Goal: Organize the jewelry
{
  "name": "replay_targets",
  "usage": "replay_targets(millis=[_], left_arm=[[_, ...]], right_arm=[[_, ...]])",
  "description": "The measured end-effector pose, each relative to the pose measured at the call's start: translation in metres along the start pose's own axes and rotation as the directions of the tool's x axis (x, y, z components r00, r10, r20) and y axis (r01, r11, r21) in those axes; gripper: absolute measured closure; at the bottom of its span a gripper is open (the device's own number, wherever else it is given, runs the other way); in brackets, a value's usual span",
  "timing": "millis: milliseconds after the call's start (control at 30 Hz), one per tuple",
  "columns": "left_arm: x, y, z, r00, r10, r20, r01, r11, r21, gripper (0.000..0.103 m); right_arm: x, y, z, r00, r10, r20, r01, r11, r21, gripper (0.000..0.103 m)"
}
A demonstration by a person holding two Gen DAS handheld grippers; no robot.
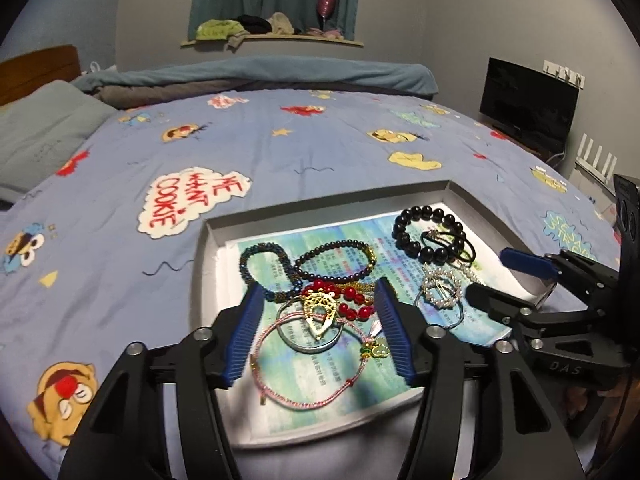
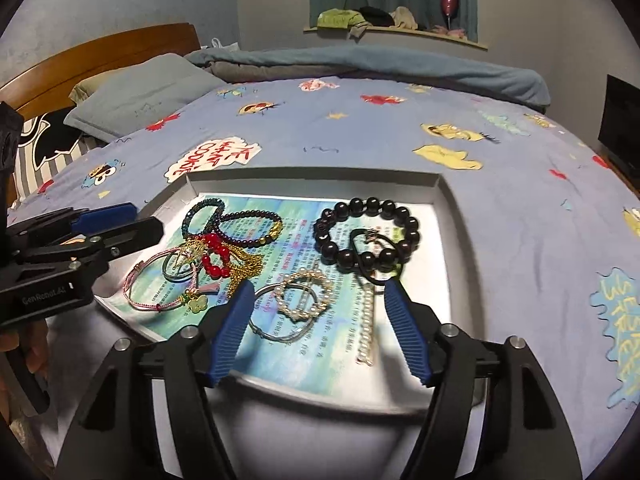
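Observation:
A shallow white tray (image 1: 208, 248) (image 2: 312, 174) lined with printed paper lies on the bed and holds the jewelry. My left gripper (image 1: 319, 292) is open above a tangle of a gold pendant (image 1: 318, 308), a red bead bracelet (image 1: 352, 292), a silver ring and a pink cord bracelet (image 1: 280, 396); its pads touch none of them. My right gripper (image 2: 320, 286) is open over a pearl heart clip (image 2: 280, 300), beside a pearl strand (image 2: 366, 320). A big black bead bracelet (image 2: 372, 204) with a black hair tie (image 2: 356, 240) lies further back. Each gripper shows in the other's view (image 1: 490, 274) (image 2: 147, 217).
The bed sheet (image 1: 280, 152) is blue with cartoon prints. A grey pillow (image 2: 140, 96) and wooden headboard (image 2: 100, 52) are at the left, a rolled blanket (image 1: 260, 72) at the back, a dark screen (image 1: 528, 104) at the right. A hand (image 2: 28, 340) grips the left tool.

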State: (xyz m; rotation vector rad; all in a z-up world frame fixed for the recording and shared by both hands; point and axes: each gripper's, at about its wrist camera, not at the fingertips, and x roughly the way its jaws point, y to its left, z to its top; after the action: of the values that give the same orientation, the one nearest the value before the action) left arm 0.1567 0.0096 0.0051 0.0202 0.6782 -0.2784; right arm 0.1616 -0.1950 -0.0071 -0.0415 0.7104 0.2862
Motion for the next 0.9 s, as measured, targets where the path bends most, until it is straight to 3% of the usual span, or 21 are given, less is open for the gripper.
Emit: replay_targets(millis=[333,600,800,900], left_arm=[[-0.057,-0.009,0.0,0.991,0.111,0.076,-0.113,0.994,0.015,0.01],[-0.102,-0.005,-0.02,0.983,0.164,0.079,-0.163,0.986,-0.018,0.006],[-0.103,-0.003,-0.042,0.977,0.213,0.03,-0.212,0.976,-0.04,0.006],[-0.099,-0.006,-0.049,0.974,0.219,0.049,-0.217,0.975,-0.05,0.006]], right_arm=[[-0.061,-0.003,0.005,0.997,-0.002,0.08,0.001,1.0,0.015,0.006],[-0.105,0.0,-0.012,0.994,0.001,0.107,-0.003,1.0,0.019,0.006],[-0.113,0.003,-0.027,0.995,-0.015,0.102,0.013,1.0,0.022,0.006],[-0.114,0.005,-0.034,0.993,-0.024,0.112,0.02,0.999,0.035,0.006]])
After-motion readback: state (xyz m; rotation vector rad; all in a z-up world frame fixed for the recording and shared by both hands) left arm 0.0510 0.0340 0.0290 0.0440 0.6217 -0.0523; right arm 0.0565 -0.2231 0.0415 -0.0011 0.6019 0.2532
